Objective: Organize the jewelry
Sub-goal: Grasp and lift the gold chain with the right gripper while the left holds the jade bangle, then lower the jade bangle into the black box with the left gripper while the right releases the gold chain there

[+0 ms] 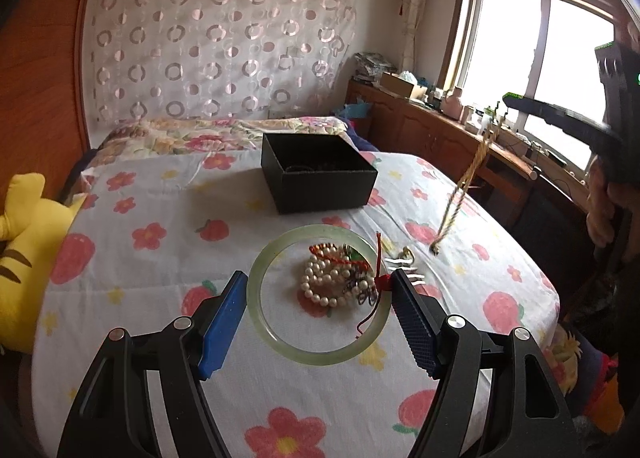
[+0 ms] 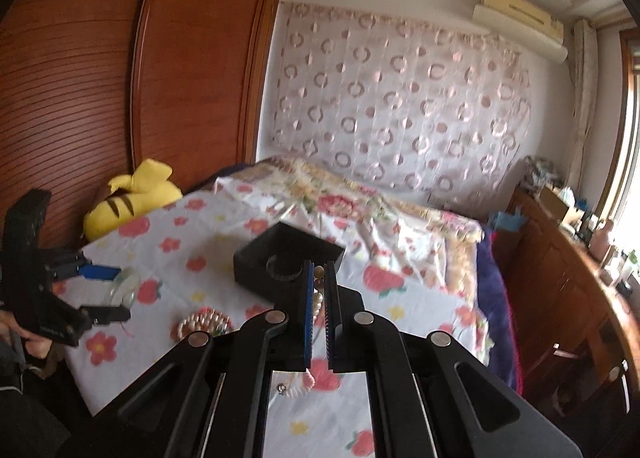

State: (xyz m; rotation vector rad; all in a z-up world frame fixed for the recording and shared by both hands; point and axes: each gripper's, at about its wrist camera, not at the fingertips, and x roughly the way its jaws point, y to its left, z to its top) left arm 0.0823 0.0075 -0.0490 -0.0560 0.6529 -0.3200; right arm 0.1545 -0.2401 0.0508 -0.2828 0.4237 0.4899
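A pale green jade bangle (image 1: 264, 274) lies on the flowered bed sheet (image 1: 160, 226), between the blue pads of my open left gripper (image 1: 318, 286). Inside the bangle sit a pearl bracelet (image 1: 324, 282) and a red cord (image 1: 374, 298). A black open box (image 1: 318, 172) stands behind them, with a dark bracelet (image 2: 282, 268) inside. My right gripper (image 2: 319, 270) is shut on a beaded necklace (image 2: 319, 298) that hangs from its pads; in the left wrist view the necklace (image 1: 464, 186) dangles above the sheet at the right.
A yellow plush toy (image 1: 24, 250) lies at the bed's left edge. Silver hair clips (image 1: 404, 262) lie right of the bangle. A wooden sideboard (image 1: 440, 134) with clutter runs under the window. A wooden wardrobe (image 2: 120, 78) stands left of the bed.
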